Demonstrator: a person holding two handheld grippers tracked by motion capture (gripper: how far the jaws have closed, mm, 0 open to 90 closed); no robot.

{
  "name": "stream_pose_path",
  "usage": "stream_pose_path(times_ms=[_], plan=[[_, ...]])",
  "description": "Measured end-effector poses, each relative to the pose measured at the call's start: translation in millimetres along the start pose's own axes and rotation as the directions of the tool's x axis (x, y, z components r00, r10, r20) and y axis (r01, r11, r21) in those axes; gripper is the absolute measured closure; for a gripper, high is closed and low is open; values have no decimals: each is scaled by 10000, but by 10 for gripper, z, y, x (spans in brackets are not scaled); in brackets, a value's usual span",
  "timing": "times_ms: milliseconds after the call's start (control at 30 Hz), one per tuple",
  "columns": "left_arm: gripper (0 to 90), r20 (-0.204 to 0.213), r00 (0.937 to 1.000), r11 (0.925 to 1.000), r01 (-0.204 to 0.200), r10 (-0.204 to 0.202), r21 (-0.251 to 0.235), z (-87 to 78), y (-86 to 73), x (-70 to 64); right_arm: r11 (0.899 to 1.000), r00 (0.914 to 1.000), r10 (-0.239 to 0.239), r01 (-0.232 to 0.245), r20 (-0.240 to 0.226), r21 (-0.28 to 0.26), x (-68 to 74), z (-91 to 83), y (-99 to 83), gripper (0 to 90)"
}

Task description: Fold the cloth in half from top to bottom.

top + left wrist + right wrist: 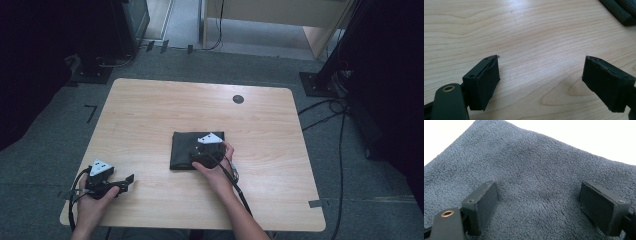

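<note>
Towel [182,150], dark and folded, lay at table [150,115] centre; right gripper [539,202] rested on it, jaws apart; left gripper [540,80] at seven o'clock, jaws apart.

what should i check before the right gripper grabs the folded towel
1. Right gripper open: ok, jaws stand wide apart.
2. Right gripper over the towel: ok, fleece lies between and under both jaws in the right gripper view.
3. Fabric already pinched: not ok, nothing sits clamped between the jaws.
4. Jaws touching the cloth: cannot tell.
5. Left gripper out of the way: ok, open over bare table, apart from the towel.
6. Towel folded flat: ok, a compact dark rectangle in the high view.
</note>
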State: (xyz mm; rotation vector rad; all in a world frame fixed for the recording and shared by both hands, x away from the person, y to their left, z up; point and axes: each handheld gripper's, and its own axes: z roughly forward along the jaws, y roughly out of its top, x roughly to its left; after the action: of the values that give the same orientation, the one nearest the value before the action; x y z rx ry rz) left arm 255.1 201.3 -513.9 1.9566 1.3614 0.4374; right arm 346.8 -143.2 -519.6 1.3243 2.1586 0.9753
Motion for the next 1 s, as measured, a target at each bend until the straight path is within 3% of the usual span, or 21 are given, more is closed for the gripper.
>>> stream_pose_path(times_ms=[67, 167, 567, 667, 800, 1000], plan=[[139, -232, 9991, 9993, -367, 367, 22, 22, -4, -43, 10000, 9999, -68, 68, -74, -11, -63, 66, 59, 149], [138, -826, 9921, 9955, -938, 946, 127, 62, -13, -128, 10000, 9999, -50, 50, -106, 31, -141, 155, 142, 149], [136, -761, 9924, 9953, -960, 966, 118, 67, -9, -134, 9999, 9999, 116, -116, 69, 21, -287, 337, 310, 152], [136, -762, 9924, 9953, -964, 970, 119, 67, -9, -134, 9991, 9985, 431, -432, -338, -10, -357, 239, 305, 128], [136, -756, 9924, 9953, -961, 967, 117, 70, -6, -133, 9989, 9970, 245, -273, -729, -375, -400, 6, 265, 9], [136, -778, 9922, 9952, -966, 974, 132, 71, -5, -135, 9975, 9978, 123, -168, -659, -683, -518, -398, 143, 0]])
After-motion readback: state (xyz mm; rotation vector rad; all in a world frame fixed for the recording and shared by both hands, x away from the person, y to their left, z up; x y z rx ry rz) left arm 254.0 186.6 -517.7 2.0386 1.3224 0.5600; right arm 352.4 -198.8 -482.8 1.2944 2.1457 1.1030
